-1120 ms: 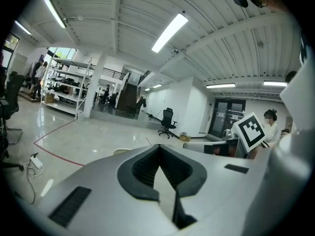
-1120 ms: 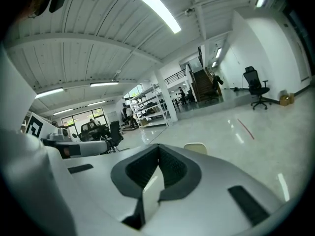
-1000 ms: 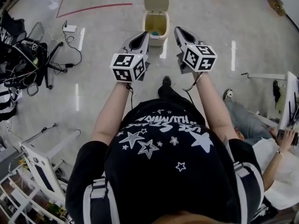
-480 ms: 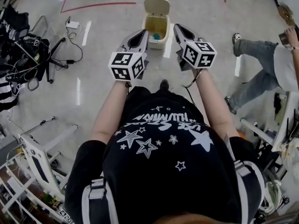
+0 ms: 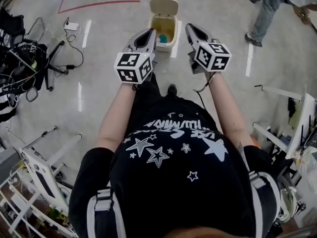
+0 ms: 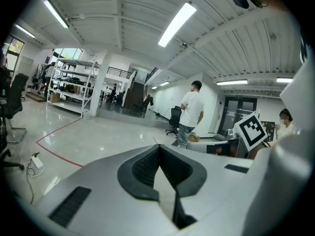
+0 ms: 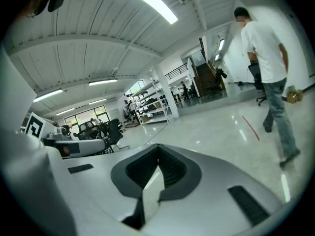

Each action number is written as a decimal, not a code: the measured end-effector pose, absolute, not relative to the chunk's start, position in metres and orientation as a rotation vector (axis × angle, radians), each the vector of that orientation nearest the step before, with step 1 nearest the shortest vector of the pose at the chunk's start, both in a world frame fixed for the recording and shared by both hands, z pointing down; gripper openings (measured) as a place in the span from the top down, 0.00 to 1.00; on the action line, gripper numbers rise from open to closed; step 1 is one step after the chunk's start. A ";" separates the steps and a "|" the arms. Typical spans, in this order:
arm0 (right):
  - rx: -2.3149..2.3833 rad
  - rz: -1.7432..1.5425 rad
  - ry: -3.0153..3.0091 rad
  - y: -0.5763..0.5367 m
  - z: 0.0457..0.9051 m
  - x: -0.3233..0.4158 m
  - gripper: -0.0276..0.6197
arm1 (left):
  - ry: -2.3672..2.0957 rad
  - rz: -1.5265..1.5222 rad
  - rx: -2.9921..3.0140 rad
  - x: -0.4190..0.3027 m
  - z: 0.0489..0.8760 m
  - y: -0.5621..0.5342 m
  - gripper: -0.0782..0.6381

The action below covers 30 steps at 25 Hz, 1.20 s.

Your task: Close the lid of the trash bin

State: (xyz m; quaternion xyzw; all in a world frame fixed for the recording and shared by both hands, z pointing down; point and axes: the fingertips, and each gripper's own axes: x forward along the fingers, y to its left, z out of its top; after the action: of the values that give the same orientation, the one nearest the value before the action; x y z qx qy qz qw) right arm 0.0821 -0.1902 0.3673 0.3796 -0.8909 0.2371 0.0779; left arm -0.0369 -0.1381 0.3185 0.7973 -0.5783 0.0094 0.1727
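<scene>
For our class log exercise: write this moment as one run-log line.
phase: pre-contact | bin: on floor | lid: open | left tool: shut, empty | right tool: shut, empty

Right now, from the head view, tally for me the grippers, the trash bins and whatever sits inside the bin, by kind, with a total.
Grey two-jaw grippers: 2, left gripper and right gripper
Cream plastic trash bin with its lid up: 1
Blue item inside the bin: 1
Total: 4
</scene>
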 end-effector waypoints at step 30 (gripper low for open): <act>1.568 0.846 -2.335 -0.349 0.418 0.010 0.95 | -1.224 0.116 2.390 -0.129 0.372 -0.351 0.88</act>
State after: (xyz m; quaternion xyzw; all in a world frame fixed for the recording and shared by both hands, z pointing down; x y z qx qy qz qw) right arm 0.0103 -0.3487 0.4176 0.5311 -0.7908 0.2866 0.1022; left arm -0.1289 -0.3512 0.3720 0.8666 -0.4435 0.0421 0.2249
